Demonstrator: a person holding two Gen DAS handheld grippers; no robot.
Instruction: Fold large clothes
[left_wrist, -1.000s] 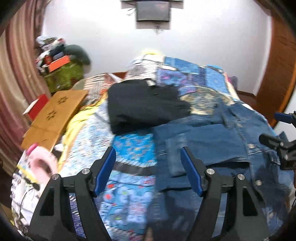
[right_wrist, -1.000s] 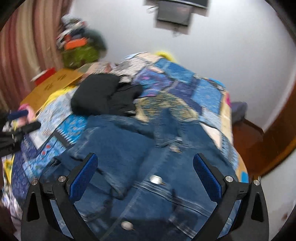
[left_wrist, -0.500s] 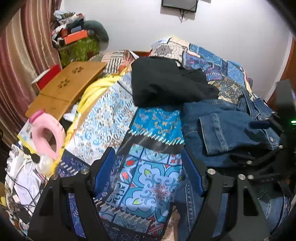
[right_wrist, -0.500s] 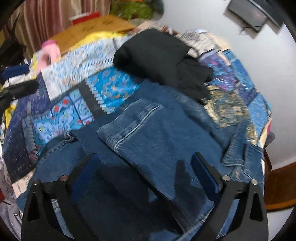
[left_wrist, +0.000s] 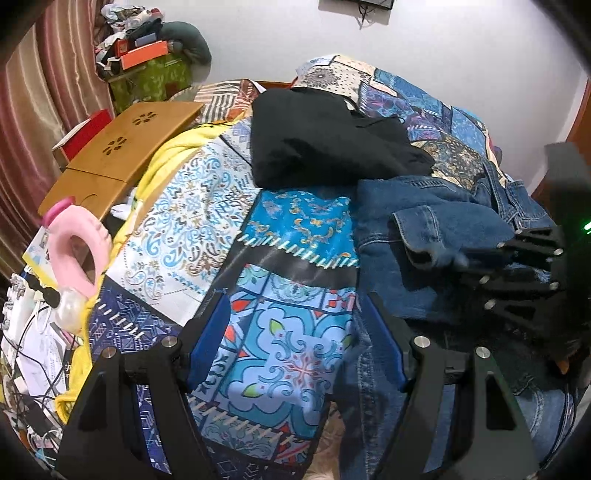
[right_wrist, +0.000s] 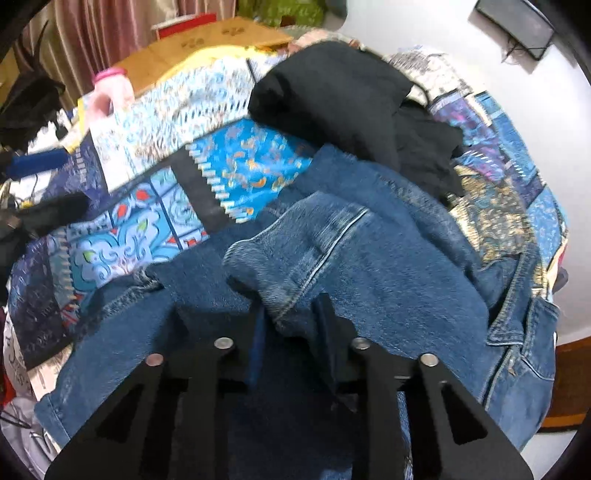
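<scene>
A blue denim jacket (right_wrist: 388, 258) lies spread on a patchwork quilt (left_wrist: 295, 236) on the bed. My right gripper (right_wrist: 291, 325) is shut on the jacket's sleeve cuff (right_wrist: 280, 273), which bunches up between its jaws. In the left wrist view the right gripper (left_wrist: 480, 258) pinches the cuff (left_wrist: 424, 225) on the jacket (left_wrist: 436, 206). My left gripper (left_wrist: 295, 343) is open and empty, low over the quilt, its right finger at the jacket's left edge.
A folded black garment (left_wrist: 325, 140) lies on the quilt behind the jacket. A wooden lap table (left_wrist: 118, 162), a pink ring-shaped item (left_wrist: 79, 243) and cluttered cables sit left of the bed. A white wall stands behind.
My right gripper has closed on the sleeve cuff, which was lying flat between its open jaws. My left gripper has dropped lower and shifted left over the quilt.
</scene>
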